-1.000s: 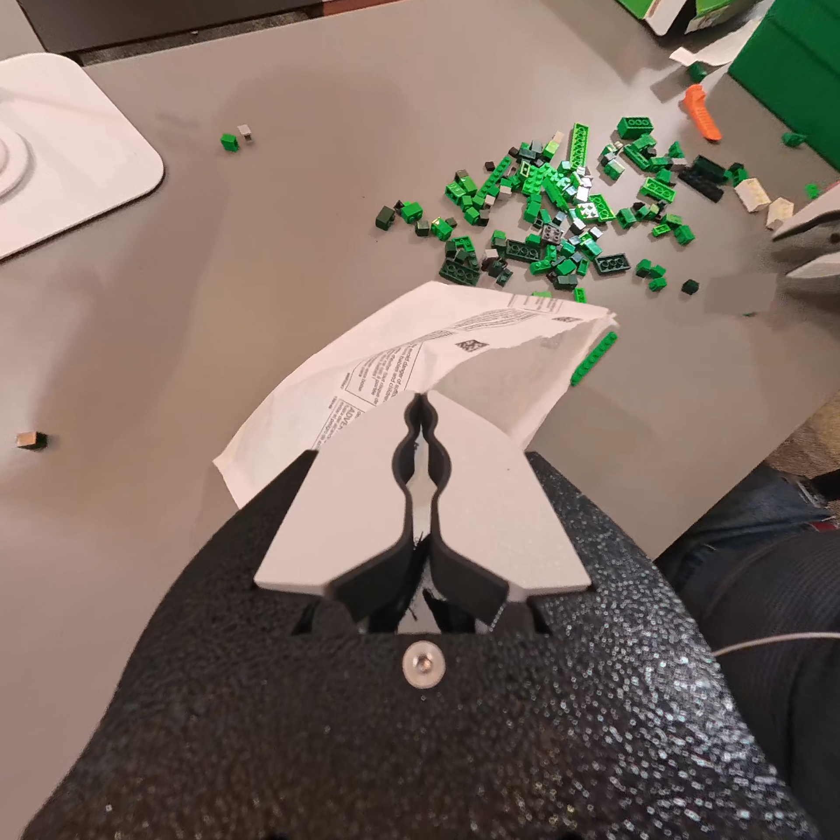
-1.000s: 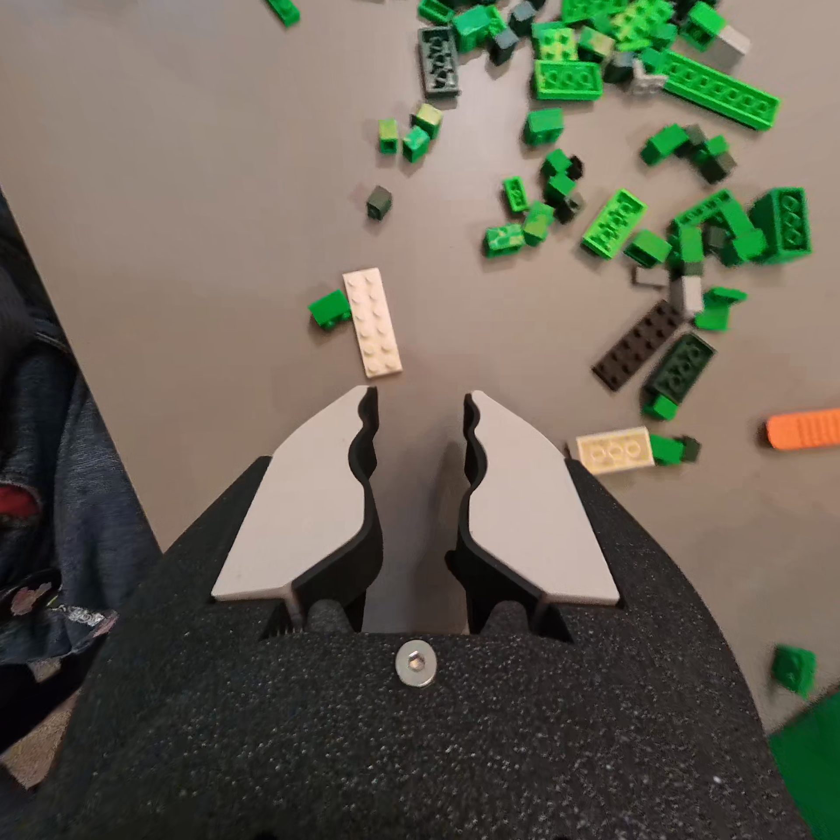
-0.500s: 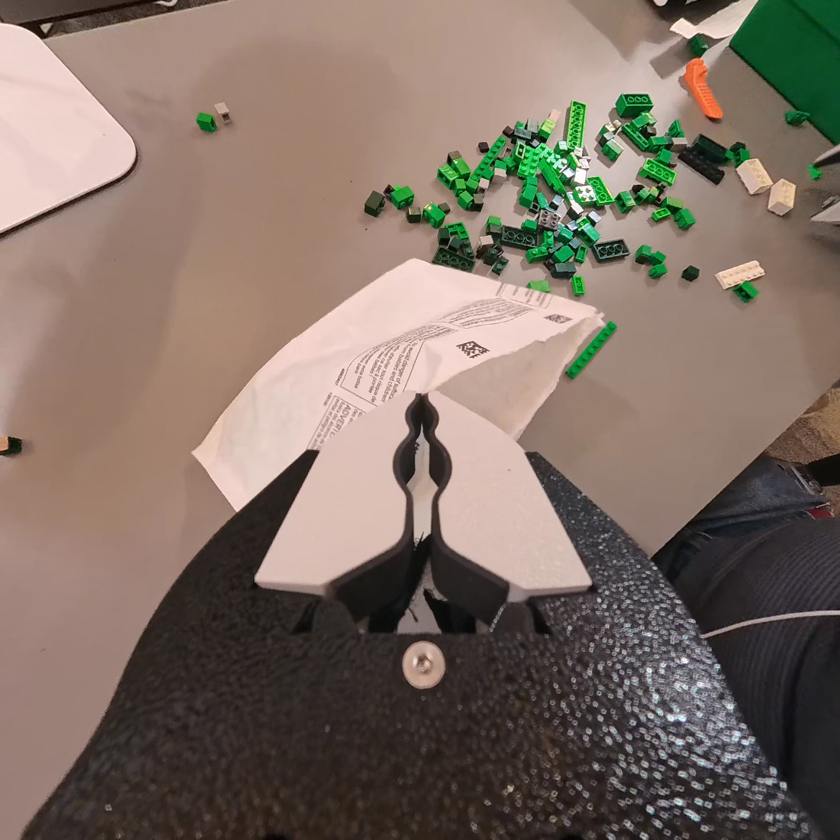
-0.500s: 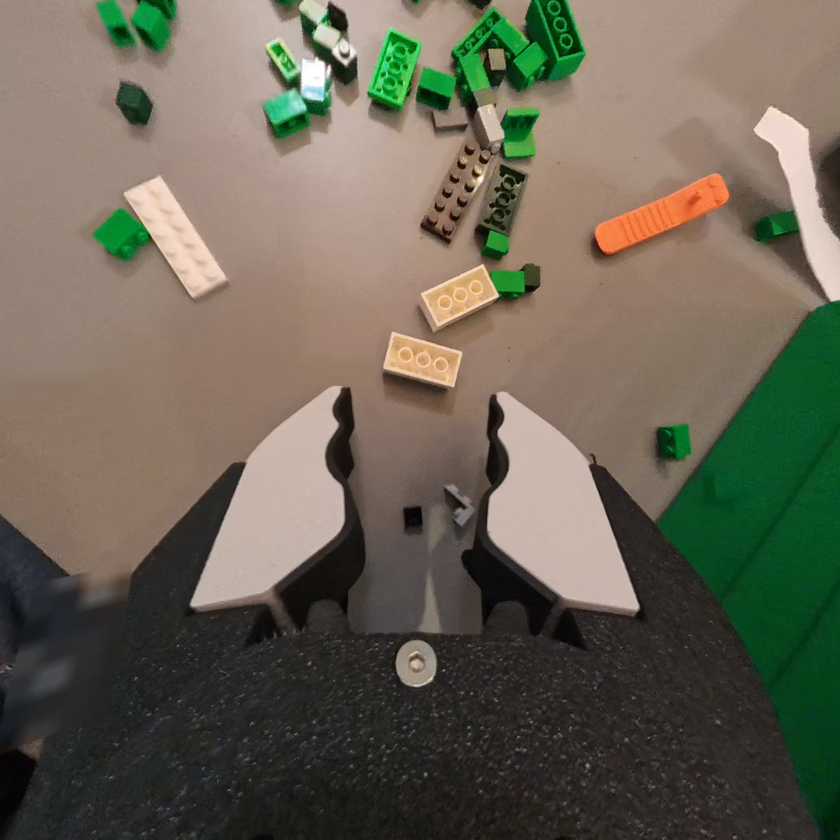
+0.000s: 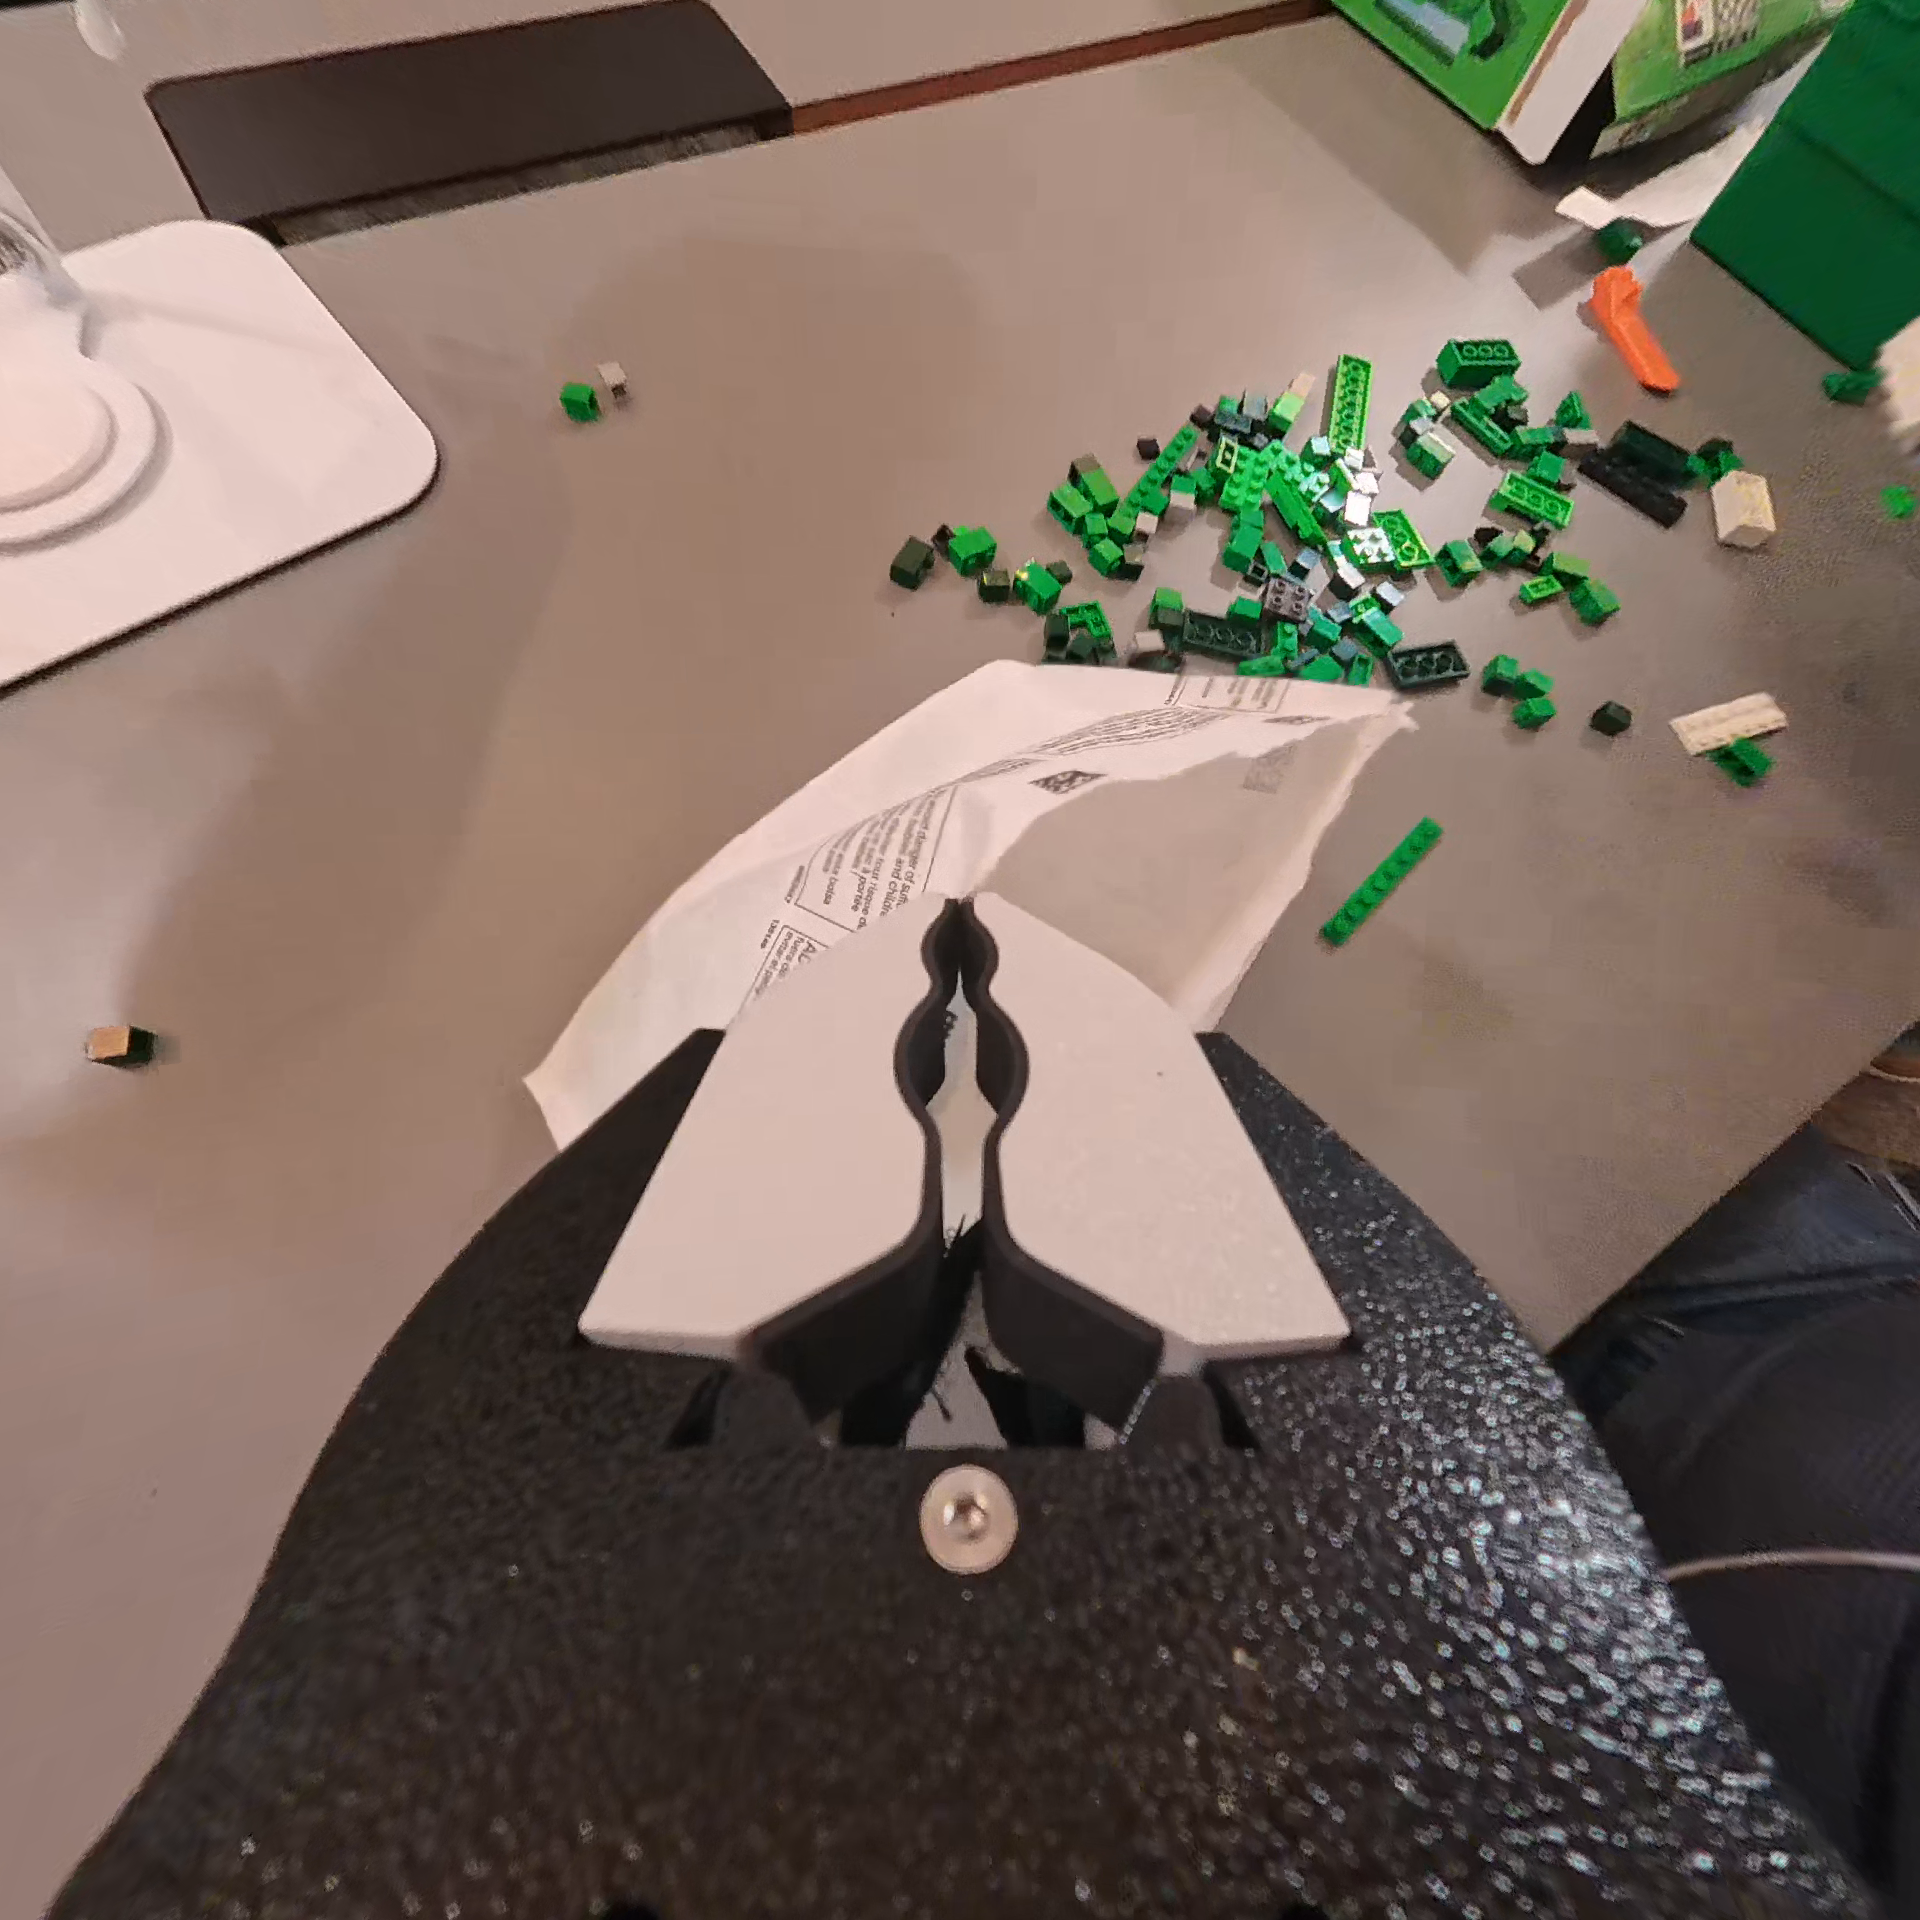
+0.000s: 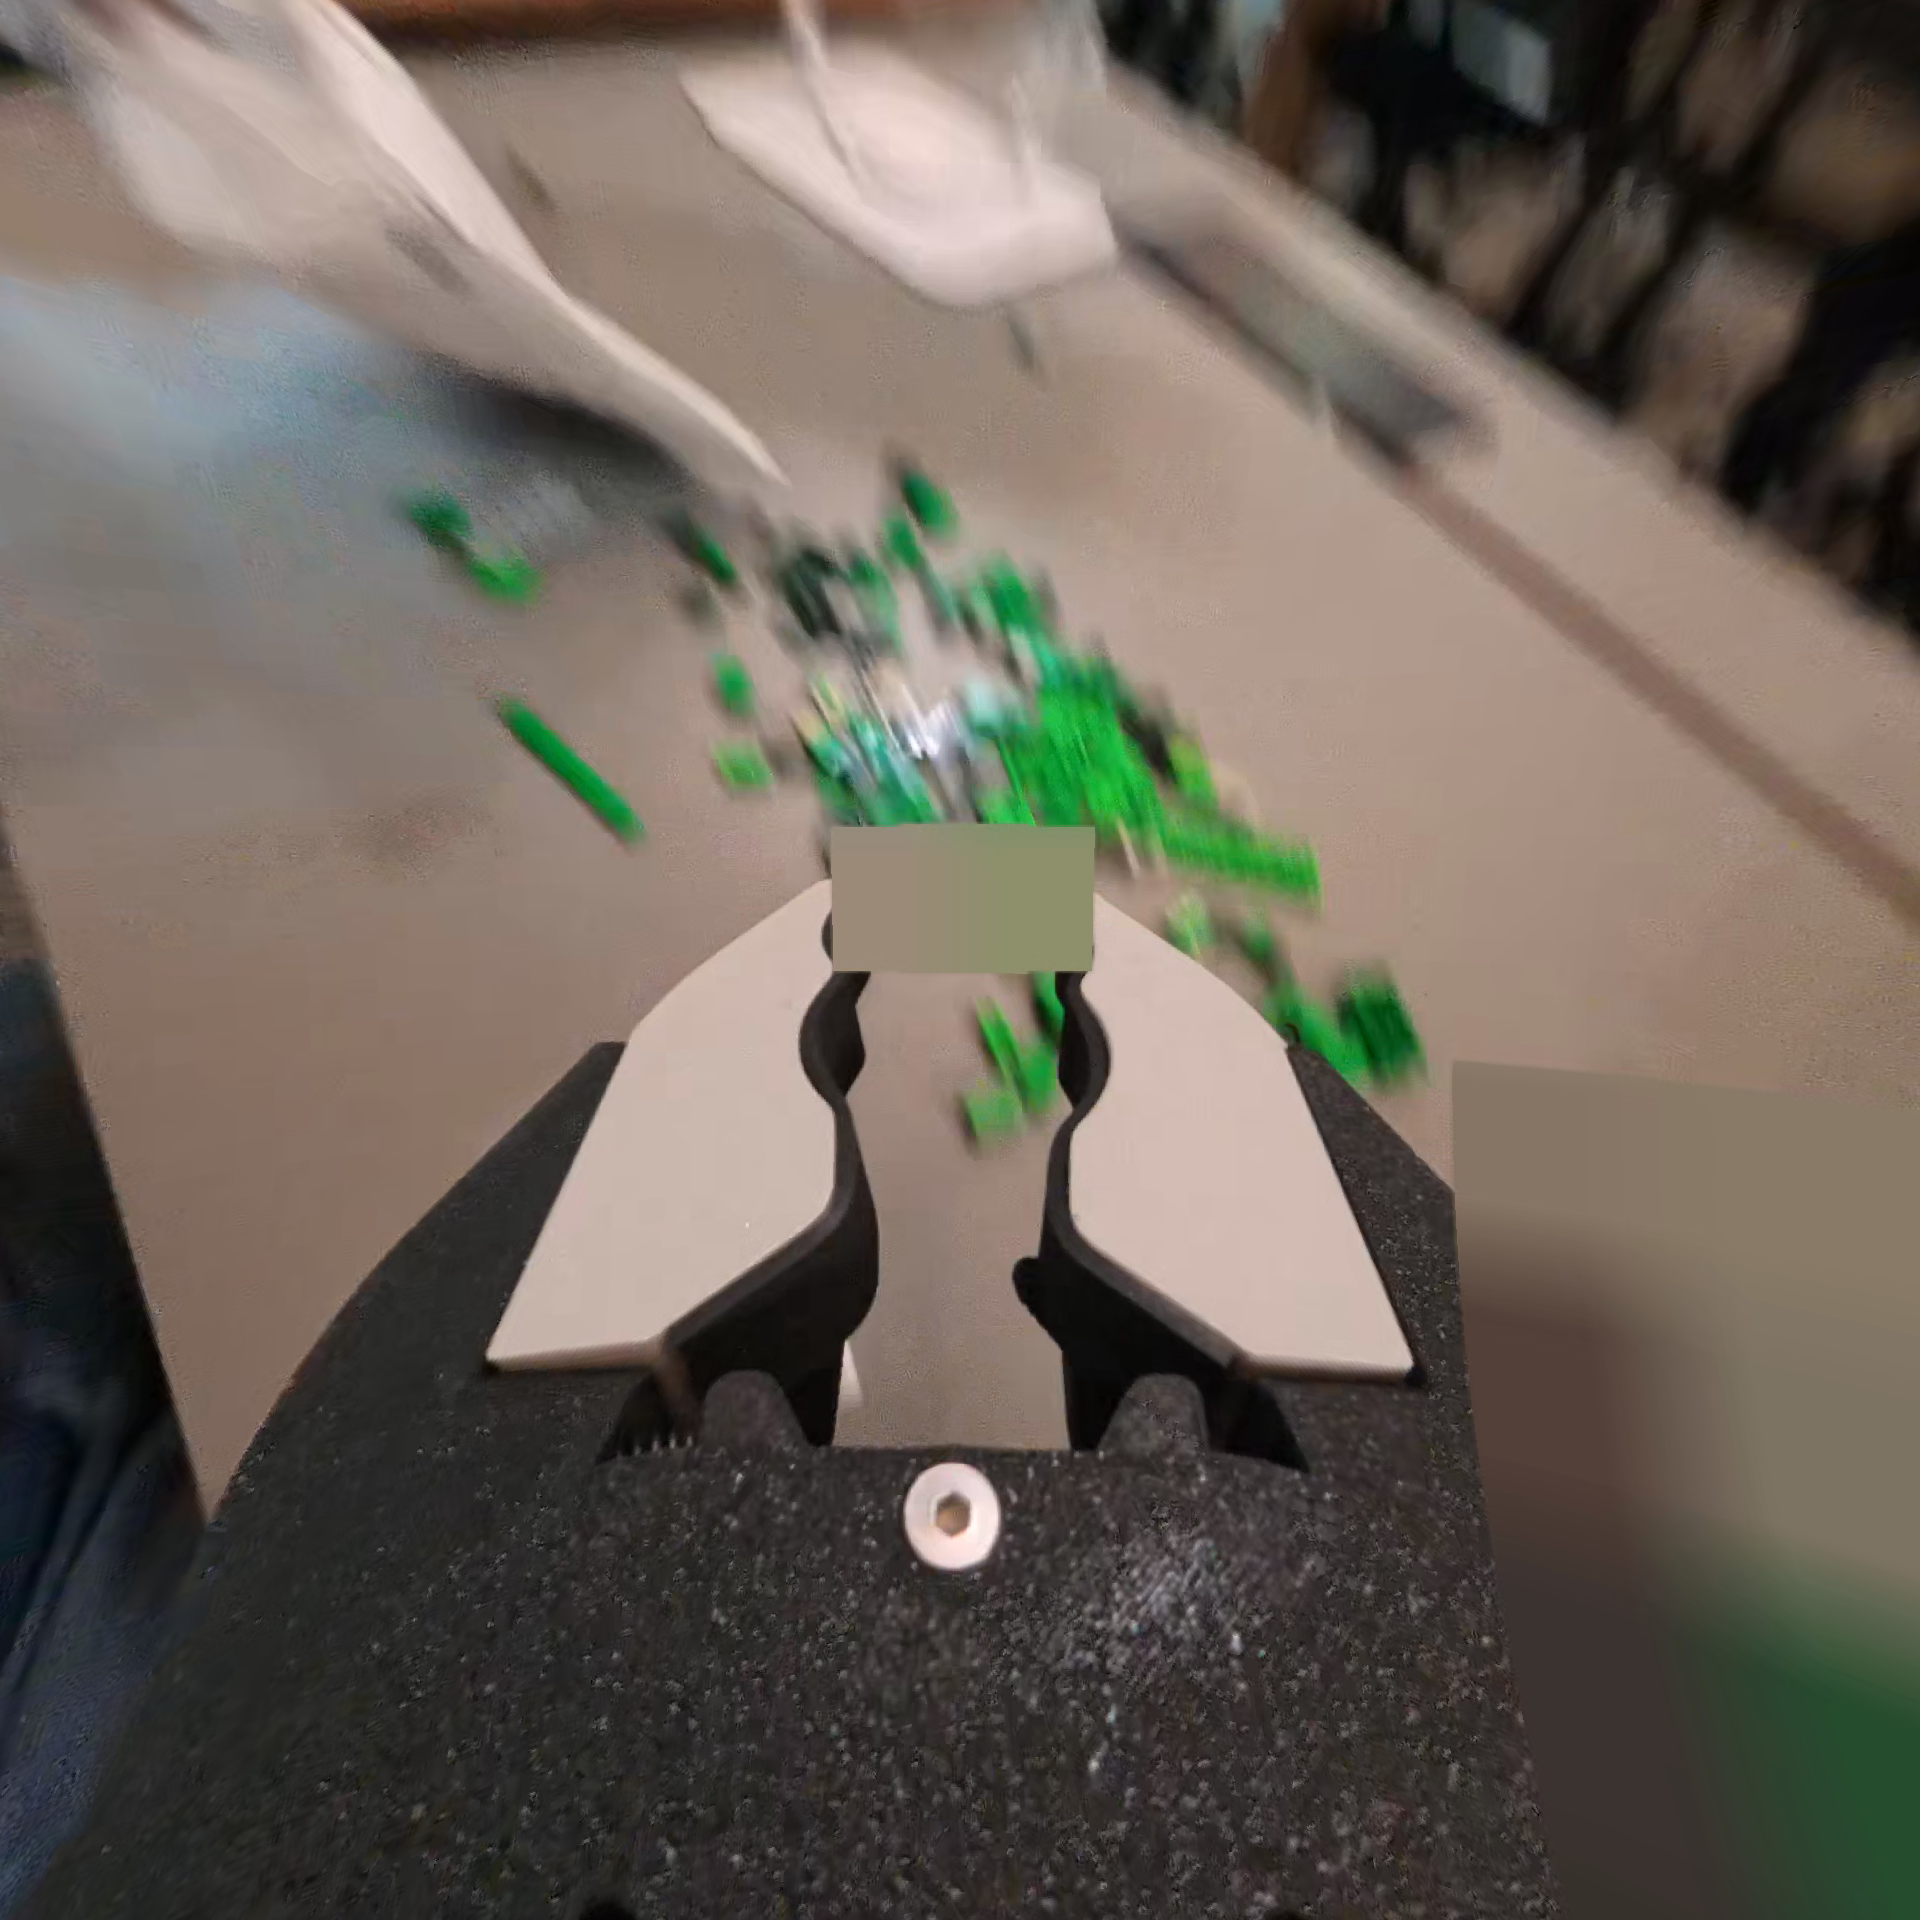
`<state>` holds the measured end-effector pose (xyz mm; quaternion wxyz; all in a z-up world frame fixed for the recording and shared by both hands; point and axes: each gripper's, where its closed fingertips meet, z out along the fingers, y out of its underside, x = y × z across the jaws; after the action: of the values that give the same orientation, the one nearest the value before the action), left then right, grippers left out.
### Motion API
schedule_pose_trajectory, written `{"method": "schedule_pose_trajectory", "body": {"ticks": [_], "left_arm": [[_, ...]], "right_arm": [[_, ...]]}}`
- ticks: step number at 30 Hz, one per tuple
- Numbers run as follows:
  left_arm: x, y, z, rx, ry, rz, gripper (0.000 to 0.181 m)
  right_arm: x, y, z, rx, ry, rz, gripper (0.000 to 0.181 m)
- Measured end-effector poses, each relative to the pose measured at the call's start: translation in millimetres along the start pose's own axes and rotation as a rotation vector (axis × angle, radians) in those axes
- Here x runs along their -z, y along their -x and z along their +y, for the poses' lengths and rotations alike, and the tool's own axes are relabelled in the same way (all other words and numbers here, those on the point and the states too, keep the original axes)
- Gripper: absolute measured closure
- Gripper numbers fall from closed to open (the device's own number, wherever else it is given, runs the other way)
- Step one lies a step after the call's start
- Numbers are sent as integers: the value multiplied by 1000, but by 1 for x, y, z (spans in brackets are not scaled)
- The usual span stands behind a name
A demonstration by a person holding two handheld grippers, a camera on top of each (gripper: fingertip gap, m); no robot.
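Note:
My left gripper [image 5: 961, 912] is shut on the near edge of a torn white paper bag [image 5: 1049, 821] with print on it, and holds it above the grey table [image 5: 727, 582]. The bag's open mouth faces a scattered pile of green bricks [image 5: 1299, 530]. A long green plate [image 5: 1382, 881] lies just right of the bag. My right gripper [image 6: 961, 914] is open and empty, low over the table and pointing across the brick pile [image 6: 997, 727]. That view is blurred by motion. The bag shows there at upper left [image 6: 416, 260].
A white pad [image 5: 208, 436] lies at far left, also blurred in the right wrist view [image 6: 935, 177]. An orange brick separator [image 5: 1631, 327], a green box [image 5: 1829, 208] and a white plate [image 5: 1725, 719] sit at right. Stray small bricks [image 5: 582, 400] lie apart. A person's leg [image 5: 1766, 1403] is beyond the table edge. It is some 15 cm from my right tips to the long green plate [image 5: 1382, 881]. It is also in sight in the right wrist view [image 6: 564, 760].
My right gripper has swung from looking down on the bricks to looking low across the table, still open. My left gripper keeps hold of the bag and has shifted only slightly.

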<state>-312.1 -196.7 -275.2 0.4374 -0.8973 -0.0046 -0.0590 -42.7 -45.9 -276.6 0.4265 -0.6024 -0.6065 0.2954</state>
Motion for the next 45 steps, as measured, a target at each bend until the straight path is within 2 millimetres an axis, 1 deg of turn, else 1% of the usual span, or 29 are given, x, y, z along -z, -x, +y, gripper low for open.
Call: {"method": "schedule_pose_trajectory", "body": {"ticks": [1, 2, 3, 4, 5, 6, 8, 10, 12, 13, 14, 16, 17, 19, 21, 22, 23, 25, 28, 29, 30, 31, 33, 35, 36, 38, 40, 44, 45], "left_arm": [[-1, -1, -2, -4, -8, -5, 181], [-1, -2, -4, -9, -17, -7, 181], [-2, -4, -6, -14, -25, -6, 181], [-2, -6, -8, -19, -33, -4, 181], [-2, -8, -9, -24, -39, -2, 181], [-2, -10, -10, -30, -42, 0, 181], [-2, -12, -11, -40, -46, 0, 181], [-2, -13, -12, -41, -48, 3, 181], [-1, -12, -12, -39, -51, 2, 181], [0, -12, -12, -37, -52, 2, 181], [0, -11, -12, -36, -53, 1, 181], [-1, -10, -12, -33, -52, -3, 181], [-1, -9, -11, -32, -51, -4, 181], [-2, -7, -10, -32, -44, -13, 181], [-2, -3, -9, -31, -38, -28, 181], [-2, -1, -8, -32, -37, -39, 181], [-1, 1, -8, -33, -37, -49, 181], [2, 4, -9, -28, -45, -60, 181], [6, 9, -10, -18, -56, -71, 181], [7, 10, -10, -16, -58, -77, 181], [8, 12, -10, -15, -60, -84, 181], [10, 14, -10, -13, -62, -93, 181], [13, 18, -10, -12, -62, -111, 181], [17, 22, -9, -9, -64, -132, 181], [19, 24, -9, -8, -65, -141, 181], [22, 26, -9, -3, -70, -151, 181], [25, 28, -9, 1, -73, -158, 181], [29, 32, -8, 8, -73, -174, 181], [30, 33, -8, 9, -74, -180, 181]], "right_arm": [[-15, 22, -34, 81, -99, -30, 147], [-31, 46, -64, 160, -182, -65, 148], [-48, 73, -87, 245, -238, -107, 148], [-64, 98, -104, 329, -274, -135, 147], [-81, 118, -117, 414, -297, -146, 147], [-96, 133, -128, 495, -310, -135, 147], [-122, 149, -142, 612, -328, -94, 147], [-142, 159, -144, 648, -298, -107, 147], [-156, 162, -141, 664, -261, -116, 145], [-159, 162, -140, 662, -247, -113, 136], [-160, 163, -139, 661, -242, -115, 132], [-154, 163, -139, 655, -258, -112, 130], [-149, 161, -139, 653, -264, -99, 130], [-132, 148, -135, 644, -274, -44, 129], [-112, 125, -121, 578, -275, 7, 132], [-102, 108, -109, 519, -258, 32, 134], [-93, 89, -92, 452, -224, 60, 135], [-74, 42, -50, 316, -124, 149, 135], [-29, -27, 16, 132, 27, 333, 136], [-14, -44, 38, 75, 85, 367, 135], [0, -56, 60, 13, 144, 372, 134], [10, -63, 79, -58, 196, 344, 133], [22, -67, 111, -191, 279, 261, 122], [26, -66, 131, -228, 341, 192, 120], [27, -68, 139, -222, 372, 190, 120], [25, -70, 146, -207, 398, 181, 120], [21, -73, 147, -200, 395, 182, 126], [24, -74, 147, -174, 430, 188, 148], [24, -74, 147, -165, 440, 194, 148]]}}
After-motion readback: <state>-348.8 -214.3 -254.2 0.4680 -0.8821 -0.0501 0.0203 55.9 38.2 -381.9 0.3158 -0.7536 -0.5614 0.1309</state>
